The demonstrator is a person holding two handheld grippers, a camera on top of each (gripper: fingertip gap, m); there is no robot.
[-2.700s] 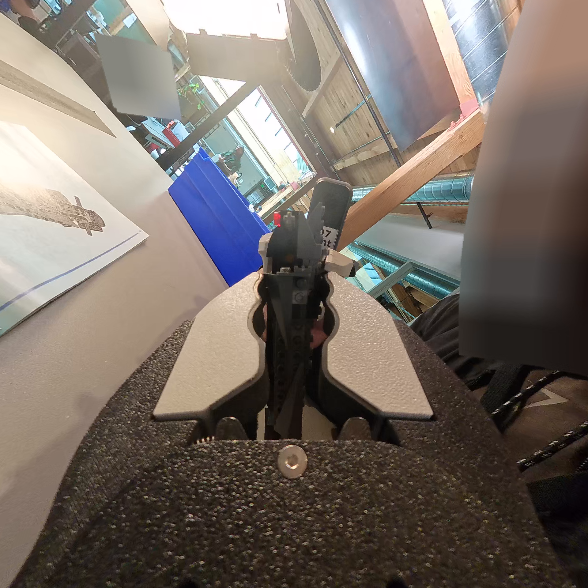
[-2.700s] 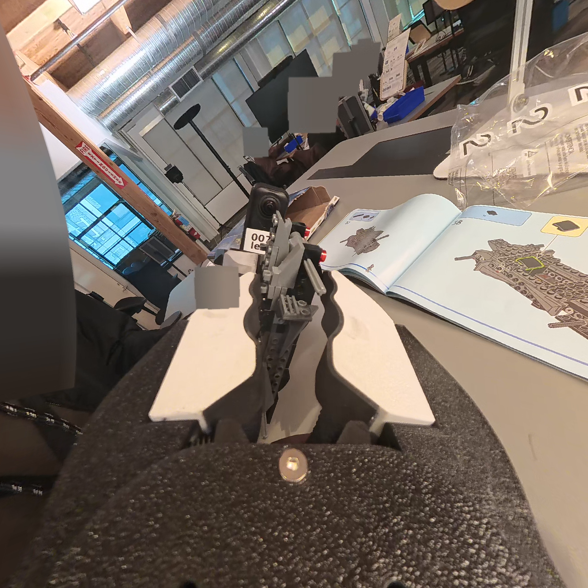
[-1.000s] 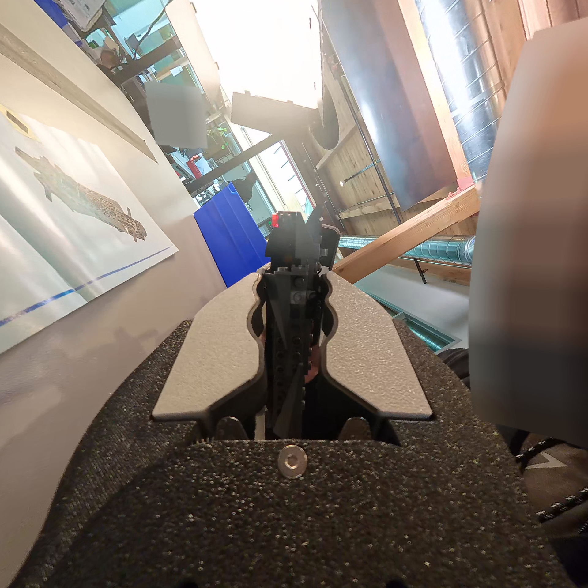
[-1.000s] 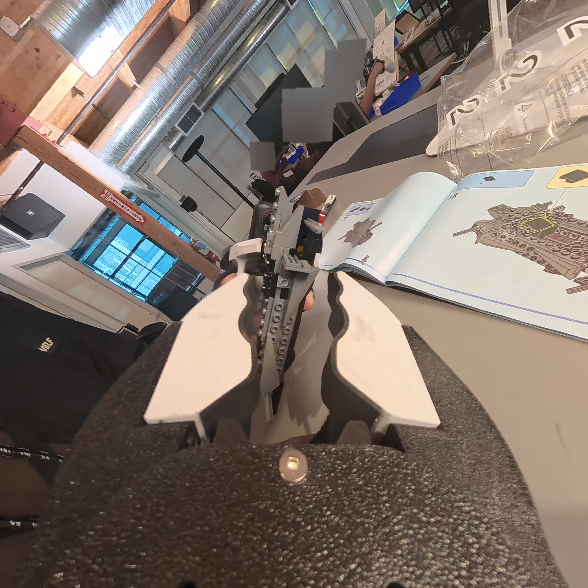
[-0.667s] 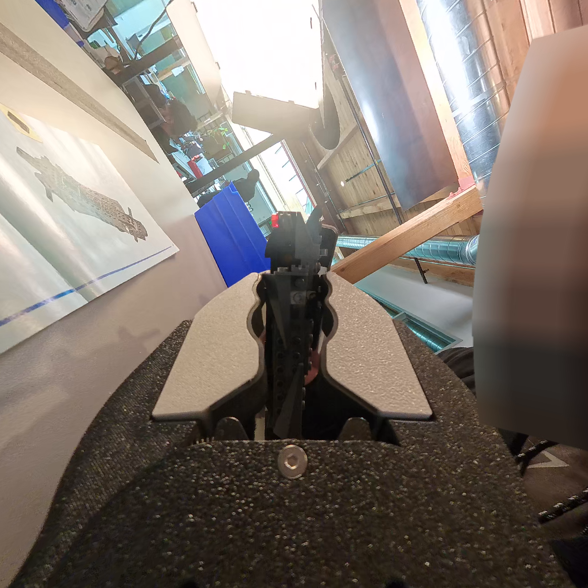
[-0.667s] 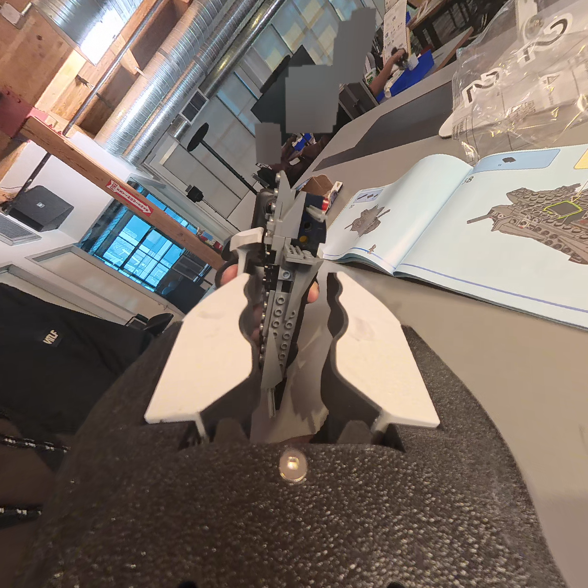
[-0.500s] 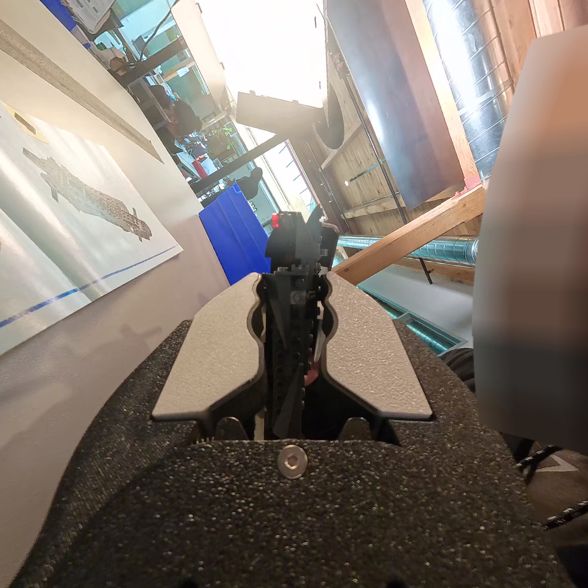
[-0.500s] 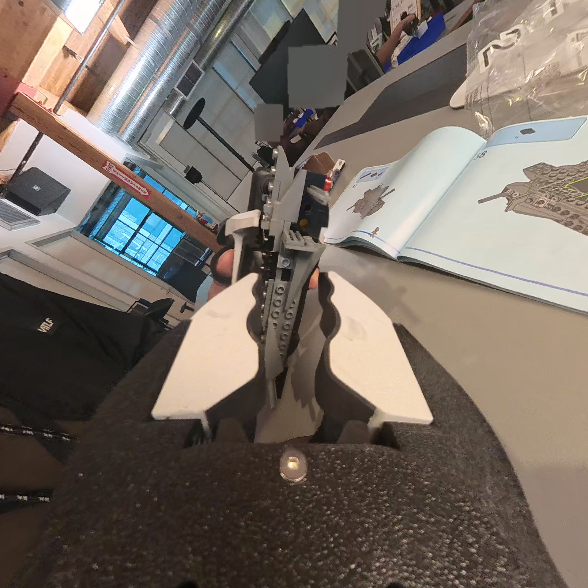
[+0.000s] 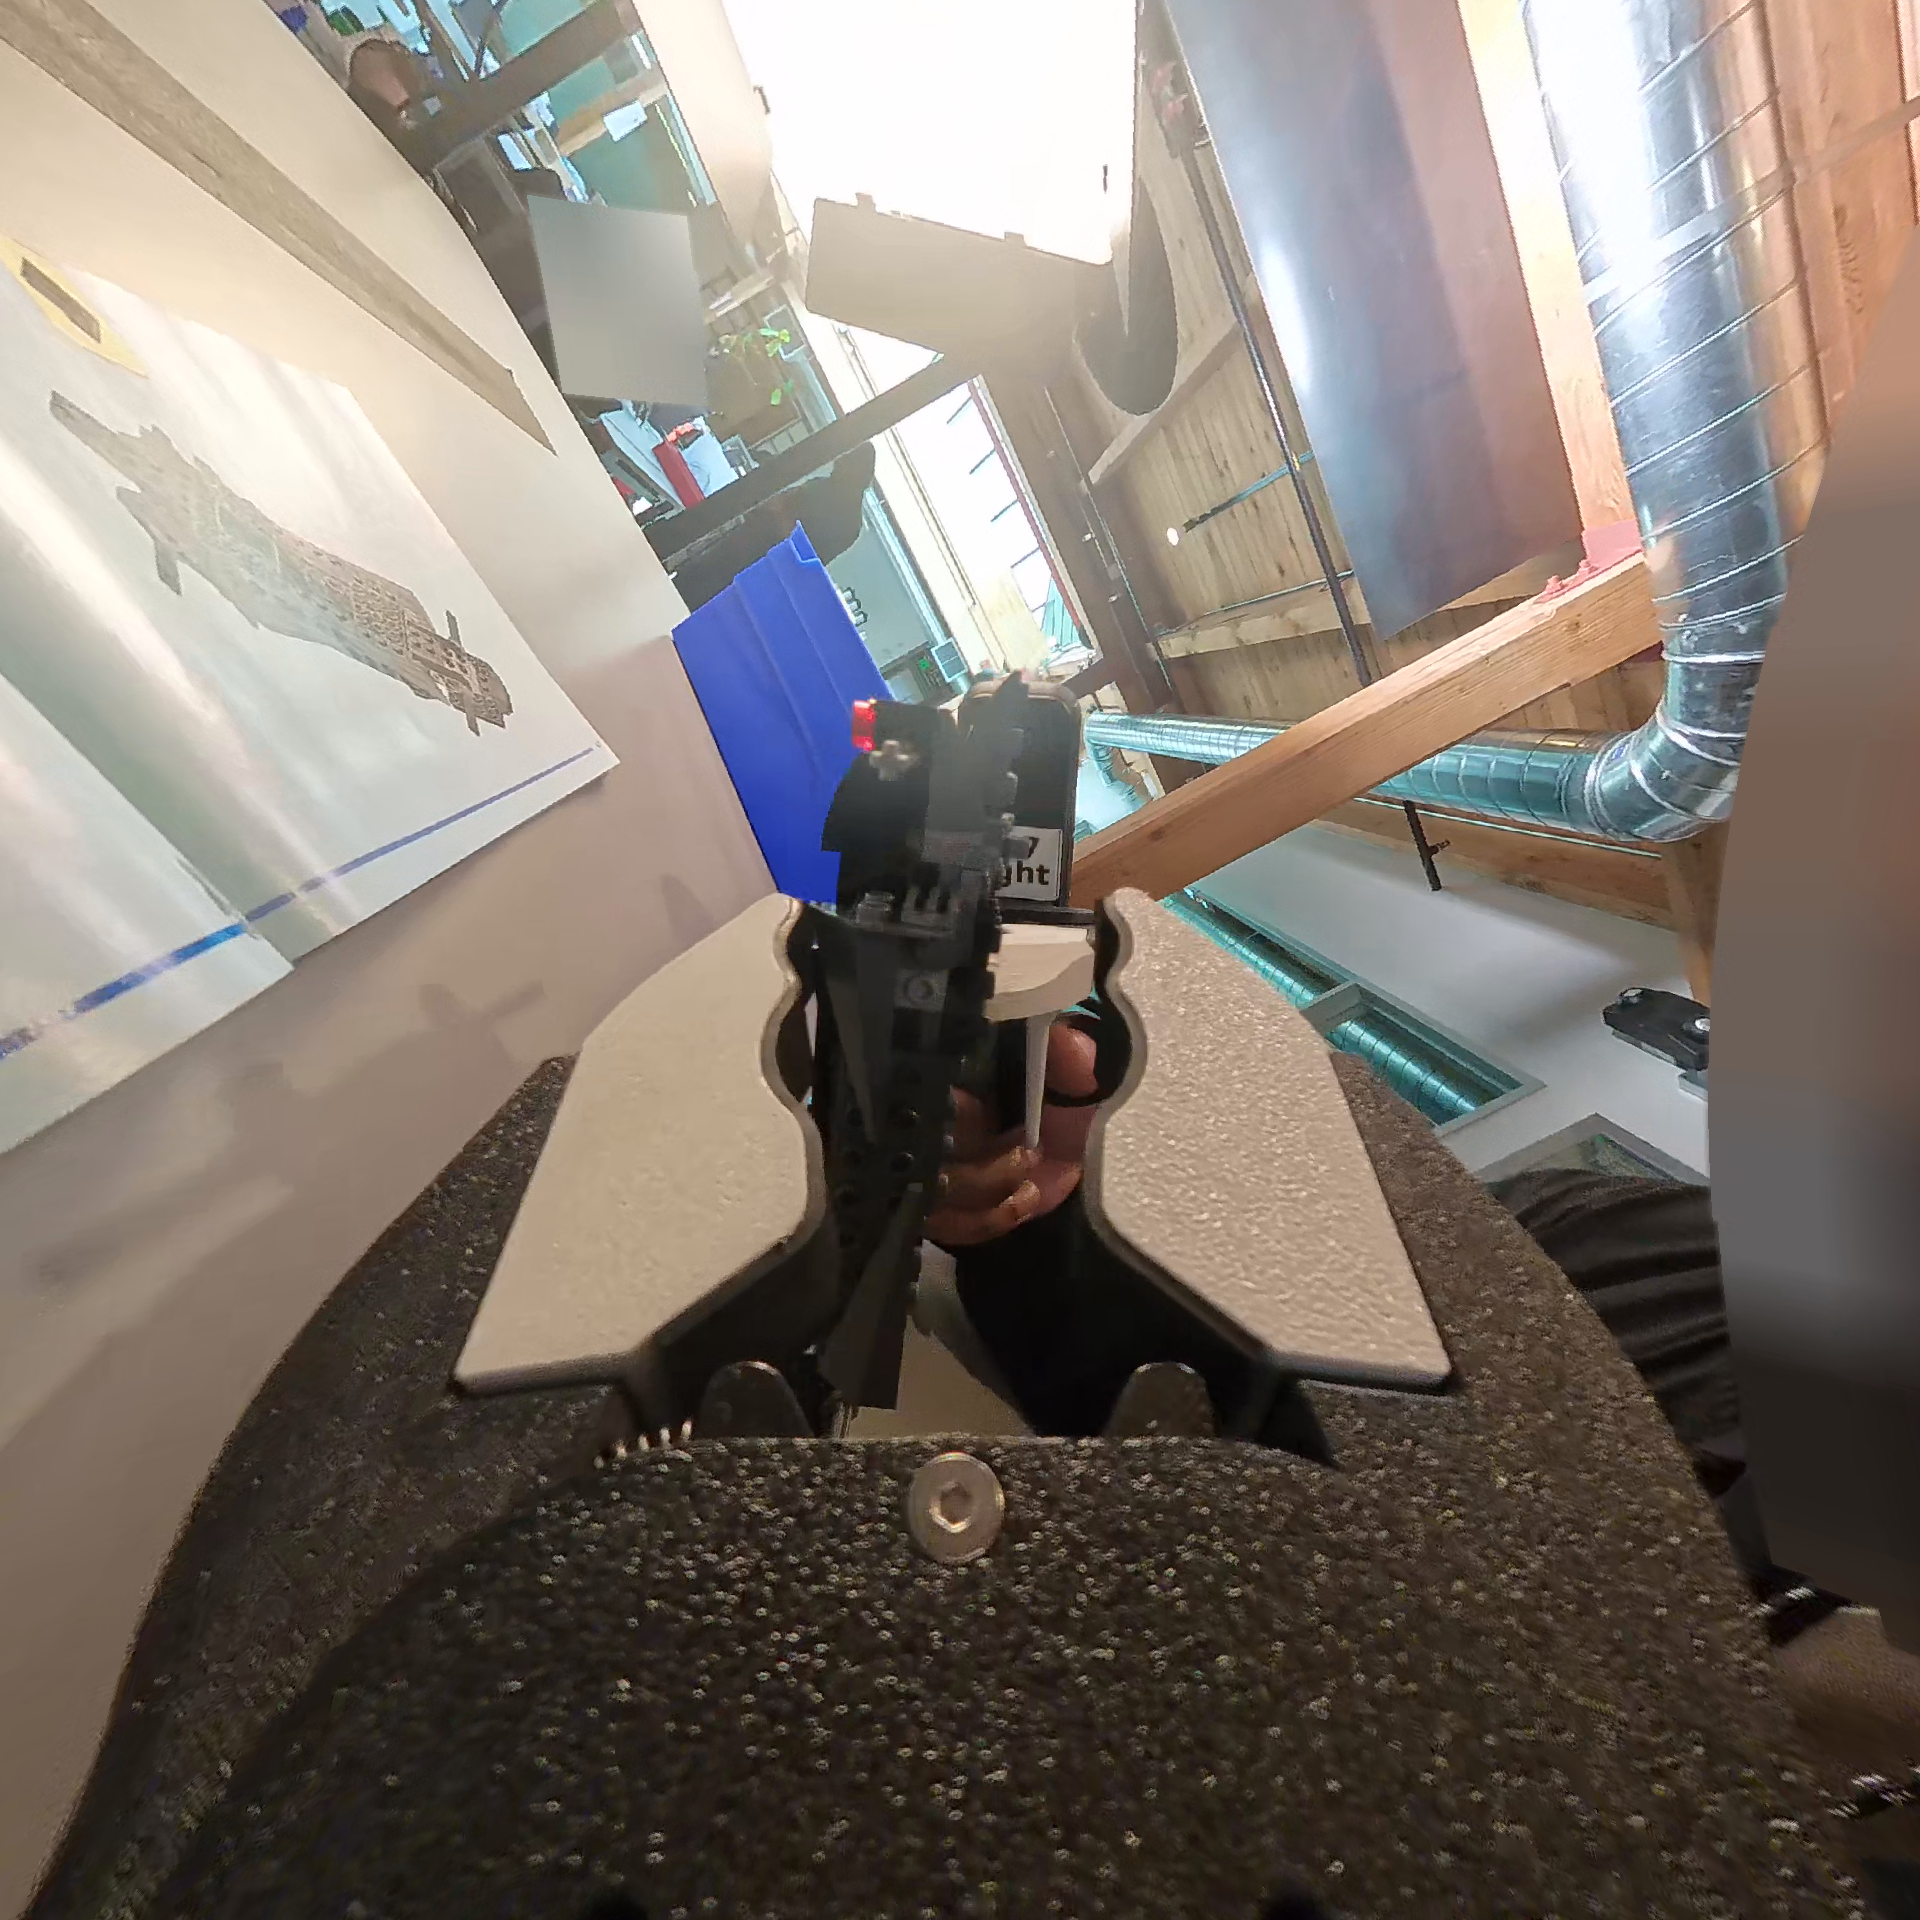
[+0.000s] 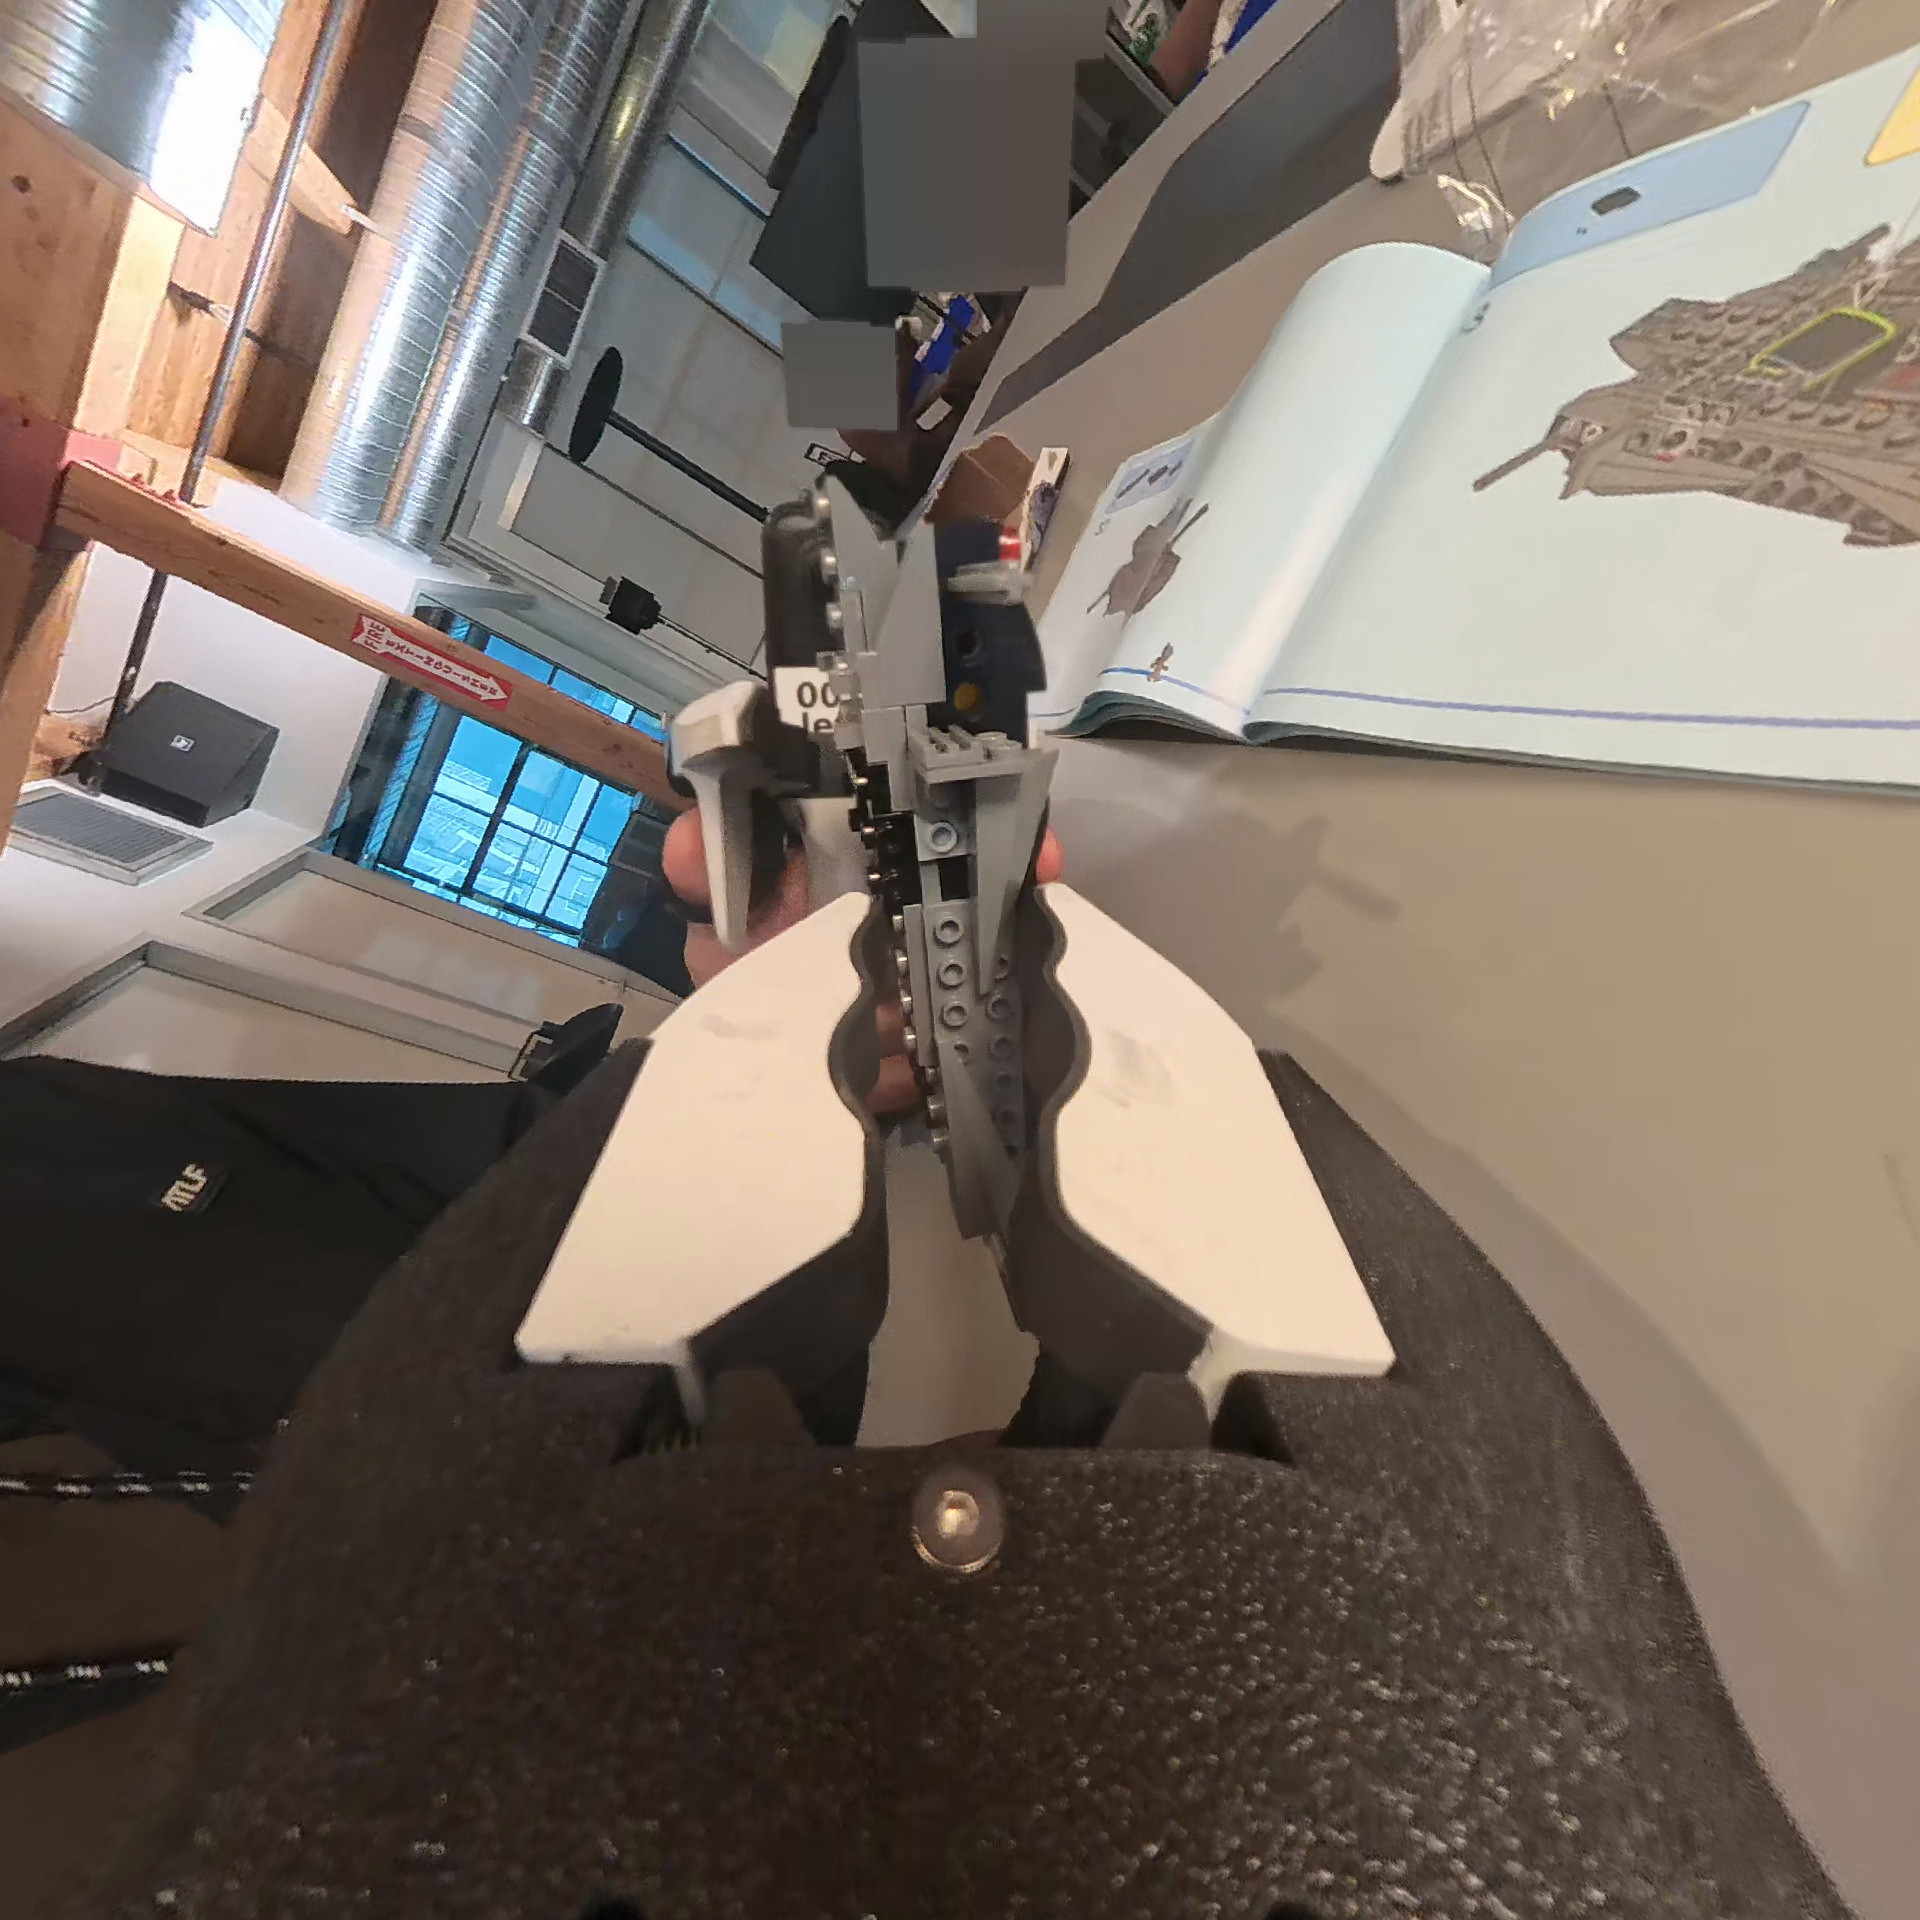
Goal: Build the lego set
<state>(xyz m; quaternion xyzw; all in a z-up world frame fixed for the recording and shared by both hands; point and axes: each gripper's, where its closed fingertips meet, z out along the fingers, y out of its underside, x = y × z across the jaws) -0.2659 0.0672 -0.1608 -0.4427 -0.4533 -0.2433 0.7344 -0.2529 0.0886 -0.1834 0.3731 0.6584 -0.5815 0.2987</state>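
Observation:
A grey and black brick model (image 9: pixel 904 997) with a red stud at its far end stands upright between my two grippers, which face each other above the table. My left gripper (image 9: pixel 951 935) is open: the model lies near its left finger and a wide gap shows on the right. My right gripper (image 10: pixel 956 914) is shut on the brick model (image 10: pixel 966 997), with its fingers close around the studded grey plates. A white finger of the right gripper (image 9: pixel 1039 977) shows beside the model in the left wrist view. A grey finger of the left gripper (image 10: pixel 722 821) stands apart from the model in the right wrist view.
An open instruction booklet (image 10: pixel 1455 520) lies on the grey table (image 10: pixel 1558 1039); it also shows in the left wrist view (image 9: pixel 208 644). A blue bin (image 9: pixel 769 707) stands behind. Clear plastic bags (image 10: pixel 1662 62) lie at the far right. A hand (image 9: pixel 997 1174) holds the right gripper. Left and right tips are no more than a few centimetres apart.
My left gripper's fingers have opened off the model. My right gripper's fingers have closed in on it. The right gripper's white finger now shows inside the left gripper's gap.

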